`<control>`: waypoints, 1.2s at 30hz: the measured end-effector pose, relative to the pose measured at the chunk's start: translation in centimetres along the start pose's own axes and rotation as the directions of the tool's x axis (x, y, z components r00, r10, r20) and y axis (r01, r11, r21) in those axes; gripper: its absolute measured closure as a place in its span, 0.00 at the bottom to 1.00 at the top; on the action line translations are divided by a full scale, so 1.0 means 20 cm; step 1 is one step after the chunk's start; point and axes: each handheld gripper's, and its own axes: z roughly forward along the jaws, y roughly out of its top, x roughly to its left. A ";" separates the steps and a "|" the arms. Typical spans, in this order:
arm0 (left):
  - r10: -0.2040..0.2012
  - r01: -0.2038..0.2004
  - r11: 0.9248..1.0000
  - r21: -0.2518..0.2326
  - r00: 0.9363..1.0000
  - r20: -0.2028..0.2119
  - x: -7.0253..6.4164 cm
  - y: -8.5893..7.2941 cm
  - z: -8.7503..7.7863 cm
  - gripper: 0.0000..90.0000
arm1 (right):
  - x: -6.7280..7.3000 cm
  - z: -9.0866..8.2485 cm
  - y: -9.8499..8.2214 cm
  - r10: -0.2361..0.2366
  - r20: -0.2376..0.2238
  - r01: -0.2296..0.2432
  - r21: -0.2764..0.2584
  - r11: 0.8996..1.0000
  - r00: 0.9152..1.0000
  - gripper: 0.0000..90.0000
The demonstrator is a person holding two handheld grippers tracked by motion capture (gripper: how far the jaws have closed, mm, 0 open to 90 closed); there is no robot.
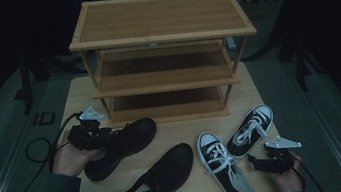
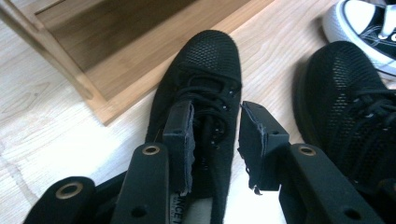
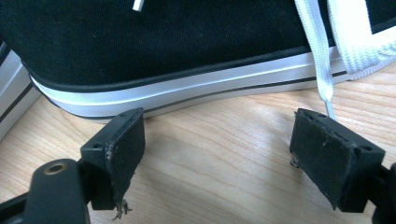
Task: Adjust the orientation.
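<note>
Gripping looks like the step in hand: the left tool (image 2: 215,133) hangs over the black mesh lace-up shoe (image 1: 124,144) near the counter's left edge, just in front of the three-tier bamboo shoe rack (image 1: 163,56). Its jaws straddle the shoe's inner side wall by the collar, one pad inside the opening and the other outside, with a gap showing, so I judge them open around it and not yet pinching. The left hand (image 1: 69,160) cups the tool from below, forearm coming in from the near-left corner, tool pointing toward the rack. Next the jaws would need to close on the collar before any lift toward a shelf. Its mate, a second black mesh shoe (image 1: 162,178), lies at the near edge's middle. Further right lie two black-and-white canvas sneakers (image 1: 224,171). At the near-right corner the right tool (image 3: 217,149) rests low, jaws wide apart and empty, facing one sneaker's white rubber sole (image 3: 177,91).
</note>
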 end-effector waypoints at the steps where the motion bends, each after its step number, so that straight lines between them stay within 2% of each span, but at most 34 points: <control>1: 0.001 -0.001 1.000 -0.001 1.000 0.004 -0.01 0.00 0.00 0.73 | 0.00 0.00 0.00 0.000 0.000 0.000 0.000 1.000 1.000 0.20; 11: 0.040 -0.041 0.999 0.019 0.998 0.037 -0.08 0.01 -0.01 0.72 | 0.00 0.00 0.00 -0.001 0.000 0.001 -0.001 1.000 1.000 0.20; 15: 0.052 -0.053 0.998 0.020 0.997 0.060 -0.12 0.02 -0.01 0.72 | 0.00 0.00 0.00 -0.001 0.000 0.001 -0.001 1.000 1.000 0.20; 25: 0.103 -0.107 0.993 0.041 0.991 0.081 -0.21 0.05 0.01 0.72 | 0.00 0.00 0.00 0.002 0.000 -0.002 0.000 1.000 1.000 0.20; 36: 0.122 -0.128 0.990 0.053 0.987 0.107 -0.28 0.06 0.04 0.72 | 0.00 0.00 0.00 0.003 0.000 -0.003 -0.001 1.000 1.000 0.20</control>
